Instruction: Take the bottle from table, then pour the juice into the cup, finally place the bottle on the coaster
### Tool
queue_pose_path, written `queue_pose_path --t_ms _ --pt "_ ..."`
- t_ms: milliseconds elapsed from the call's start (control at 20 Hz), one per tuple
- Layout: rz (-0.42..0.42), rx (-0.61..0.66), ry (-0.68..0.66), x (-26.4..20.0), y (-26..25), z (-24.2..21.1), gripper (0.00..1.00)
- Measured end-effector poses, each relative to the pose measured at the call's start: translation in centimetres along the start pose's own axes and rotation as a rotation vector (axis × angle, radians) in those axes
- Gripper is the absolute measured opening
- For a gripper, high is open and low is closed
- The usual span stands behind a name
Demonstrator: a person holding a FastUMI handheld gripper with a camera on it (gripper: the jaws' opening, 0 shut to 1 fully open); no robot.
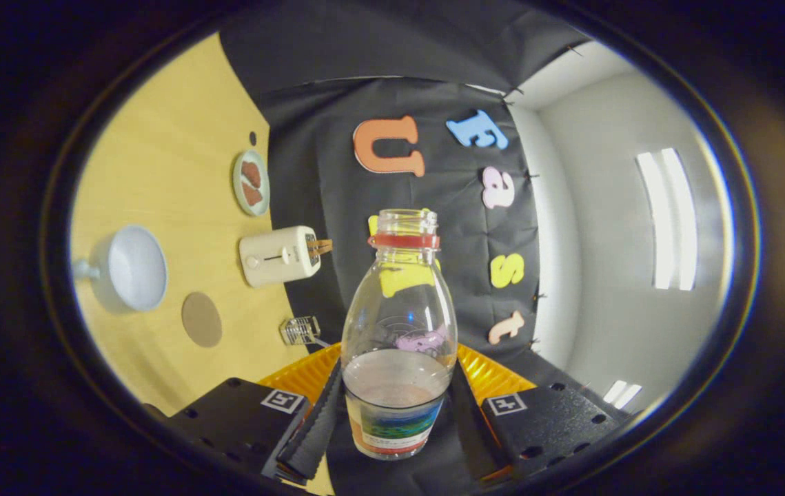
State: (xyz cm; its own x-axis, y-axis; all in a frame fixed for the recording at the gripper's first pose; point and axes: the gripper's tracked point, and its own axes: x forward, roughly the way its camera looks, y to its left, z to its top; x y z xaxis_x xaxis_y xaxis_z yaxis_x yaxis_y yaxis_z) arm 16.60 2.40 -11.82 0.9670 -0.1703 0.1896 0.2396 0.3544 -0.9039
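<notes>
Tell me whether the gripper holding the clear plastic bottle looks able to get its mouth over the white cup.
Probably yes. The gripper is shut on the clear plastic bottle, uncapped. Nothing stands between it and the white cup on the yellow table; the round brown coaster lies flat beside the cup.

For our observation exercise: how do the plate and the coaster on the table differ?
The plate has a pale raised rim and carries two reddish-brown pieces; the coaster is a flat, plain brown disc with nothing on it. The plate lies beyond the toaster, the coaster nearer the tool, which is shut on the bottle. Both are round.
</notes>
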Motion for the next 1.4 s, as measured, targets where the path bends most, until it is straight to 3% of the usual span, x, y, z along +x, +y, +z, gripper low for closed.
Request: queue_pose_path --t_ms 300,600,950,1400 --pt "0.135 0.538 0.135 0.7 0.4 0.0 0.82" --pt "0.218 0.863 0.166 1.2 -1.2 1.0 0.80" --pt "0.190 1.011 0.108 3.5 -1.3 1.5 0.80" --pt "0.213 1.091 0.146 9.5 5.8 -1.6 0.80"
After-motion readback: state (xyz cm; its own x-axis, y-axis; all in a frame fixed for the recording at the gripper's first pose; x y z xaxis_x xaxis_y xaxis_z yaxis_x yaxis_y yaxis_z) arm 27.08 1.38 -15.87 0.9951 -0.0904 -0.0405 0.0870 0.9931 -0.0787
